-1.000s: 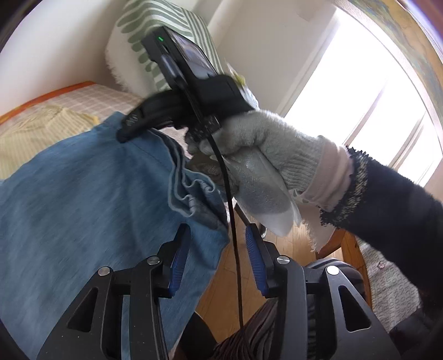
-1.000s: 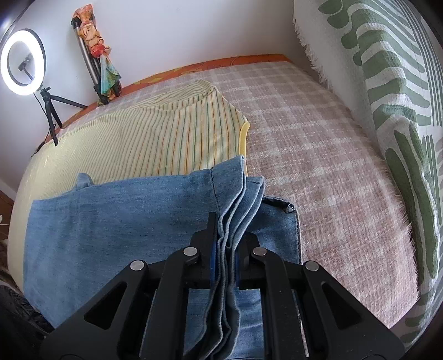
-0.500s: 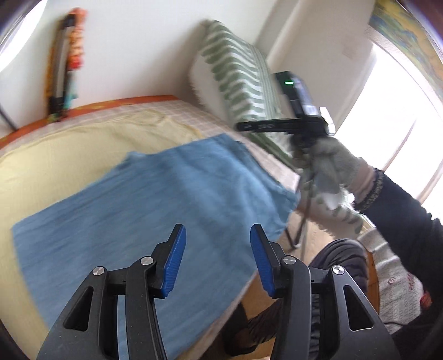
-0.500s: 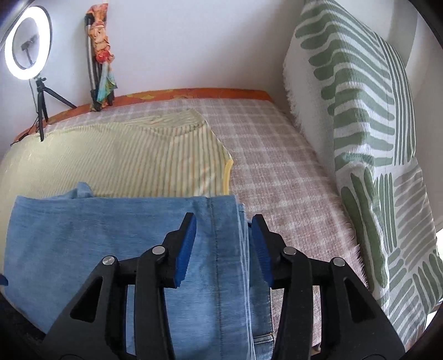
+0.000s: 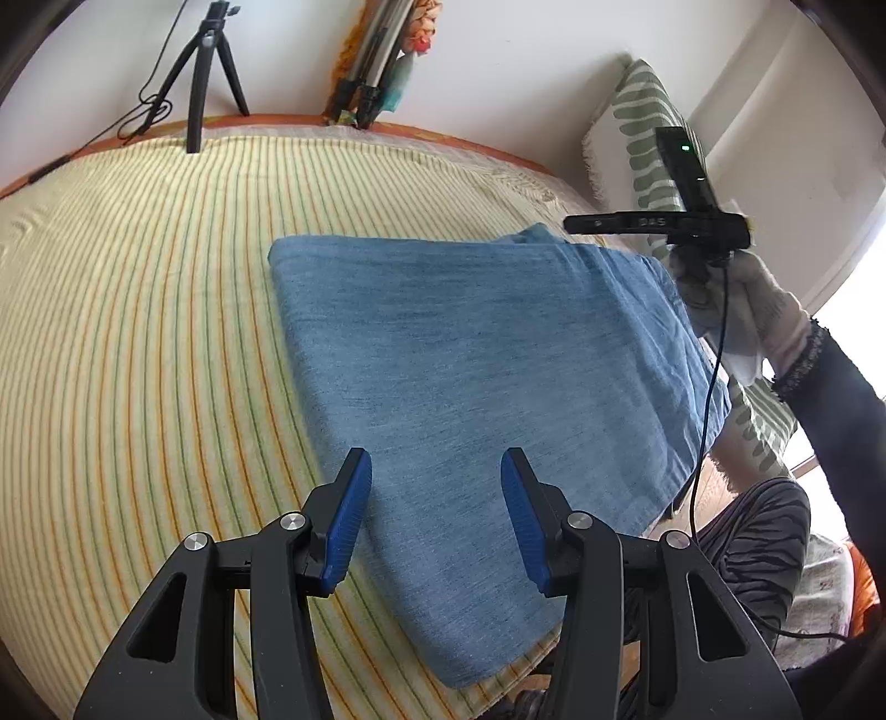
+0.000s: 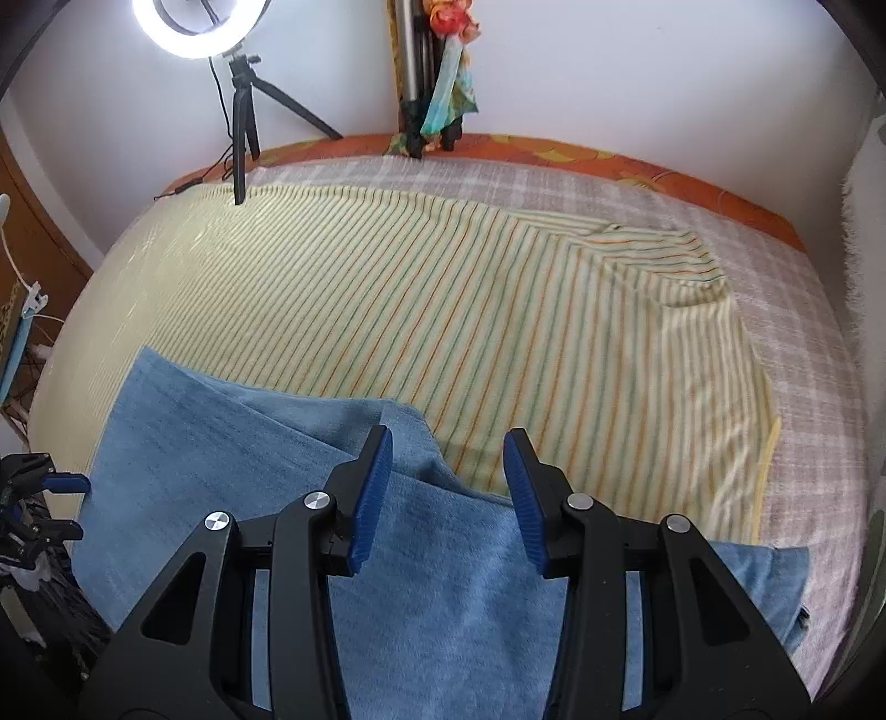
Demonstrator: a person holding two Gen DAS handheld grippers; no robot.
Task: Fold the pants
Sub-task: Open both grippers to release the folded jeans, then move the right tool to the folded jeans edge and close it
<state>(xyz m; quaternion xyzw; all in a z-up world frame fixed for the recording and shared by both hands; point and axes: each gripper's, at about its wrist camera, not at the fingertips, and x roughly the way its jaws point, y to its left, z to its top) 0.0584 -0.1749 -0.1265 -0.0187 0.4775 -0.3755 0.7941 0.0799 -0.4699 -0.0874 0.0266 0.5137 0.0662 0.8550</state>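
The blue denim pants (image 5: 470,360) lie folded flat on a yellow striped sheet (image 5: 138,332), reaching the bed's near edge. My left gripper (image 5: 434,498) hovers open above their near part, with nothing between its blue pads. In the right wrist view the pants (image 6: 249,471) fill the bottom. My right gripper (image 6: 448,487) stands open over their far edge, its pads clear of the cloth. A gloved hand (image 5: 742,299) holds the right tool past the pants' right end. The left gripper (image 6: 61,507) shows at the far left edge.
A ring light (image 6: 199,22) on a tripod (image 5: 205,72) stands at the bed's back. Poles with a colourful cloth (image 6: 437,83) lean on the wall. A green-patterned pillow (image 5: 648,138) stands at the right, on a checked cover (image 6: 803,360). The person's legs (image 5: 764,543) are by the bed edge.
My right gripper has let go of the pants' bunched edge, opened and drawn back. My left gripper has swung from the bed's edge to over the pants, which now lie flat.
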